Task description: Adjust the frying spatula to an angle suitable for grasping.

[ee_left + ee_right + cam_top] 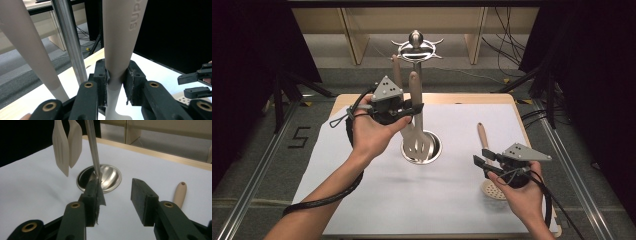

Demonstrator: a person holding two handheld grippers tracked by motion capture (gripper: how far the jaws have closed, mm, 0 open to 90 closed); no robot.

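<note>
Now my left tool (404,111) is clenched on the handle of the slotted spatula (416,134), its pads (131,82) pinching the narrow neck of the handle just below where it flares, and the blade hangs over the round steel base (432,150) of the utensil stand (416,46). A second spatula (27,47) hangs just beside it, with the stand's pole (71,42) between them, so the step I judge to be in hand is hanging or unhooking this one at the top ring. I should keep the grip firm, move straight along the pole's line, and avoid knocking the neighbour. To the right, my right tool (484,161) is released, jaws apart and holding nothing, hovering above the white sheet on the bench (362,200). A skimmer (493,189) with a beige handle (180,193) lies flat under that hand; I would reach for it only once the left is free.
</note>
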